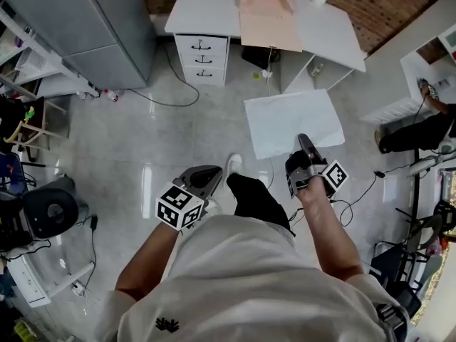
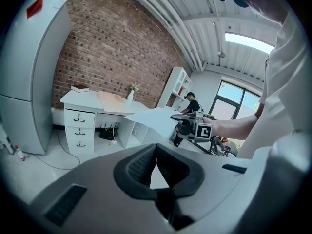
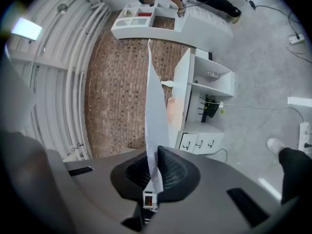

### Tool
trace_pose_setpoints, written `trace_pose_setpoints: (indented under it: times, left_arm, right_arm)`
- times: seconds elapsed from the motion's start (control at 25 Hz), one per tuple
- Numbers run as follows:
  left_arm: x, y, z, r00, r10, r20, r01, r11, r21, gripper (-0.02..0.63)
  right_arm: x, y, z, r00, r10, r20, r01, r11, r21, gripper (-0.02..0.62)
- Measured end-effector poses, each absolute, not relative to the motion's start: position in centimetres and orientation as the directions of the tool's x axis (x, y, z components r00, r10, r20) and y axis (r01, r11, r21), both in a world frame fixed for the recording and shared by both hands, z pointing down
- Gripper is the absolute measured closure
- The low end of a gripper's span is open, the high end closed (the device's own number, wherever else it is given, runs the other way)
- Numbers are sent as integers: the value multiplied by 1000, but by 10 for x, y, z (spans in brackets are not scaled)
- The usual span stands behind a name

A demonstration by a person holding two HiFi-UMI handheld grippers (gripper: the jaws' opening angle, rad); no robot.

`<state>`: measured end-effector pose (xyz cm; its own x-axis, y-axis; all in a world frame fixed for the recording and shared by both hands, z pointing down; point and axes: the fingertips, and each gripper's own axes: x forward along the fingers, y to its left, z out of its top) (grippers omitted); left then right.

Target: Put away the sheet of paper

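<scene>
the right tongs (image 1: 305, 145) are clenched on the near edge of the sheet of paper (image 1: 292, 120); the sheet sticks out flat in the air over the floor, in front of the white worktop (image 1: 206, 11) (it is not lying on anything); the left tongs (image 1: 208, 173) are clenched too, with nothing in them, low by the person's leg; the paper is well apart from the worktop and its drawers (image 1: 202, 57), so i think the job is far from done; to do this step well, the grip needs to be tight and the hand should go slow and level, so the thin sheet does not flop, bend or slip out; the free tongs could help if the far side droops
</scene>
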<state>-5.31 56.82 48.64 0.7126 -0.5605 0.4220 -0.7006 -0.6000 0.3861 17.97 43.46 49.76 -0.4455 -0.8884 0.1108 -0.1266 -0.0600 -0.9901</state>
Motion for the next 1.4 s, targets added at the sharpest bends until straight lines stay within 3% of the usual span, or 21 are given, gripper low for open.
trace_pose_setpoints:
  times: [0.48, 0.84, 1.4]
  left_arm:
    - [-43, 393, 467, 620, -601, 505, -773, -578, 262, 581]
    - [9, 275, 459, 633, -597, 493, -764, -583, 275, 581]
    - [3, 118, 463, 762, -472, 444, -630, -698, 339, 581]
  right_arm:
    - [172, 244, 507, -538, -841, 64, -35, -53, -998, 568]
    - [203, 135, 516, -508, -860, 41, 46, -75, -996, 568]
    - [191, 13, 539, -410, -903, 131, -48, -122, -991, 568]
